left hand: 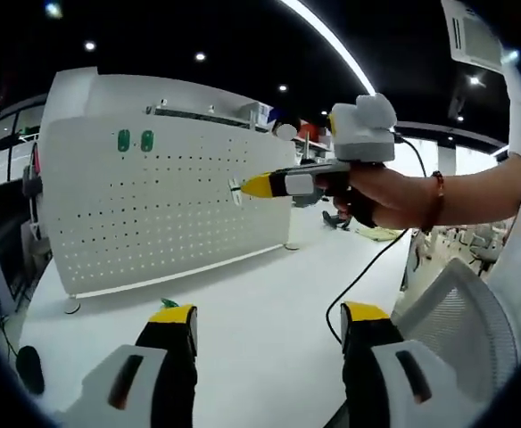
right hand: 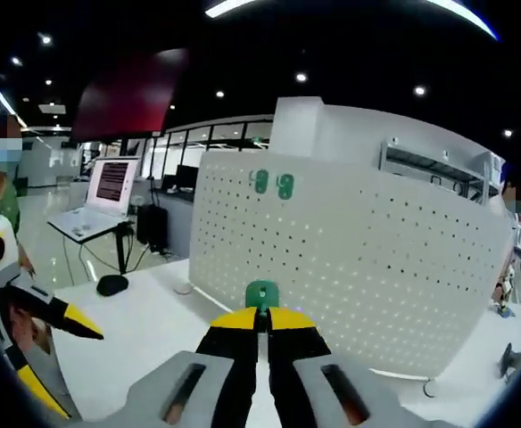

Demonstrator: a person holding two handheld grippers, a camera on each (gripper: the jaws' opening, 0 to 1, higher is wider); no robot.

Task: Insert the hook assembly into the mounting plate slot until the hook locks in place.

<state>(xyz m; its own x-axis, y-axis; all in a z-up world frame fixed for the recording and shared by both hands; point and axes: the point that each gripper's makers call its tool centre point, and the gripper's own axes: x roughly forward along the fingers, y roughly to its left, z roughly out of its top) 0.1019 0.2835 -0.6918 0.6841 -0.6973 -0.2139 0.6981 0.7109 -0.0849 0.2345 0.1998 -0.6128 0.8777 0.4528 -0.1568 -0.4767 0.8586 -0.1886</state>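
Note:
The white perforated mounting plate (left hand: 153,209) stands upright on the white table, with two green hooks (left hand: 136,140) fixed near its top left. My right gripper (left hand: 259,185), held by a hand, points its yellow tip at the plate's middle, a small piece at its end close to the holes. In the right gripper view the jaws of the right gripper (right hand: 262,314) are shut on a green hook (right hand: 261,293) in front of the plate (right hand: 359,250). My left gripper (left hand: 268,325) hangs open over the table, away from the plate. A small green piece (left hand: 167,303) lies just beyond its left jaw.
A white mesh chair back (left hand: 457,312) is at the right, with a black cable (left hand: 359,281) trailing over the table. A laptop (right hand: 109,187) sits on a side stand, a black round object (right hand: 111,284) below it. The left gripper (right hand: 78,374) shows at the left edge.

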